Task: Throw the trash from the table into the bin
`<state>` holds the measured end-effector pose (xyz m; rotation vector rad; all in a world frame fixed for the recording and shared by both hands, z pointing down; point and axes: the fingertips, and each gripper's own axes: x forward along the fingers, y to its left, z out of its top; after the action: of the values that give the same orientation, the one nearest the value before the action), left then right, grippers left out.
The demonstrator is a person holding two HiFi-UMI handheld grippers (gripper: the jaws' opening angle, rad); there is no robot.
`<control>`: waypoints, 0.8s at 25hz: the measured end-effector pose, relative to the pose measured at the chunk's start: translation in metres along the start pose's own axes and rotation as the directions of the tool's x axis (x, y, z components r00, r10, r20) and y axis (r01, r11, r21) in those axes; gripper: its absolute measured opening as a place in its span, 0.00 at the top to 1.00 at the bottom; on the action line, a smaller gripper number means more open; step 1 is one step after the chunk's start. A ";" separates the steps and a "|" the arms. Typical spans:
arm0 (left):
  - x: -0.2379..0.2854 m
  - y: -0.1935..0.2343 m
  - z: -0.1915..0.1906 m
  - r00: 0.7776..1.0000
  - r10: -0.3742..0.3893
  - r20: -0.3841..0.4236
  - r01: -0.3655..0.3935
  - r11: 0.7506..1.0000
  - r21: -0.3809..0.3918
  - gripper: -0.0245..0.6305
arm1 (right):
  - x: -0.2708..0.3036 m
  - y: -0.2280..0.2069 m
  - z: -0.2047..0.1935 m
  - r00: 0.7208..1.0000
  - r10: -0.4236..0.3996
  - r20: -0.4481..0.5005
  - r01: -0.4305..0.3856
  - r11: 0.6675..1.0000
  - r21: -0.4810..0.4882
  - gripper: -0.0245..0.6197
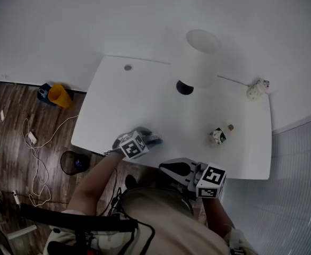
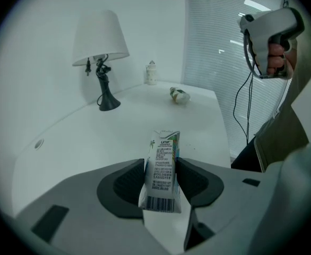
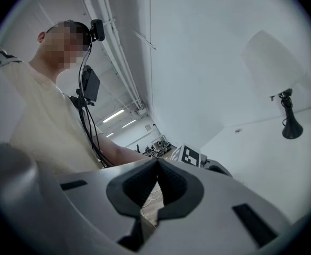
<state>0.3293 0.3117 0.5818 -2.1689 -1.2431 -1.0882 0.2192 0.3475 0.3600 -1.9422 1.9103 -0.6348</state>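
At the near edge of the table point(image 1: 145, 94), my left gripper point(image 2: 161, 175) is clamping the drink carton point(image 2: 164, 155) over bare tabletop. My right gripper point(image 3: 156, 166) is hanging closed and empty just off that edge. The bin point(image 1: 73, 162) is sitting on the floor off the table's left corner.

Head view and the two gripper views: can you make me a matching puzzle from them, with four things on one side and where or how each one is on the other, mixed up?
Things:
1. drink carton
2. lamp
3. dark bin
4. right gripper

Places or states:
A. on the floor, beside the table
B. jaws together, nothing between them
C. clamped between the left gripper's jaws
D. standing on the table's far side

Pairs: 1-C, 2-D, 3-A, 4-B.
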 end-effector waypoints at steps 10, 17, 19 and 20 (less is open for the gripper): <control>-0.052 0.012 0.004 0.982 0.082 0.171 -0.048 0.980 -0.191 0.67 | 0.015 0.006 -0.005 1.000 -0.013 -0.026 0.013 1.000 -0.006 0.95; -0.099 0.020 -0.004 0.953 0.149 0.264 -0.079 0.963 -0.258 0.67 | 0.031 0.013 0.002 0.999 -0.015 -0.032 0.015 0.999 -0.030 0.95; -0.116 0.021 -0.009 0.942 0.176 0.286 -0.094 0.956 -0.279 0.67 | 0.039 0.017 0.001 0.999 -0.008 -0.040 0.006 0.999 -0.041 0.95; -0.125 0.023 -0.014 0.936 0.193 0.295 -0.105 0.952 -0.288 0.67 | 0.044 0.019 -0.001 0.999 -0.001 -0.045 -0.001 0.999 -0.046 0.95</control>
<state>0.3058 0.2244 0.4919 -2.6865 -1.0811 -0.9091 0.2022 0.3025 0.3539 -1.9718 1.9682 -0.6449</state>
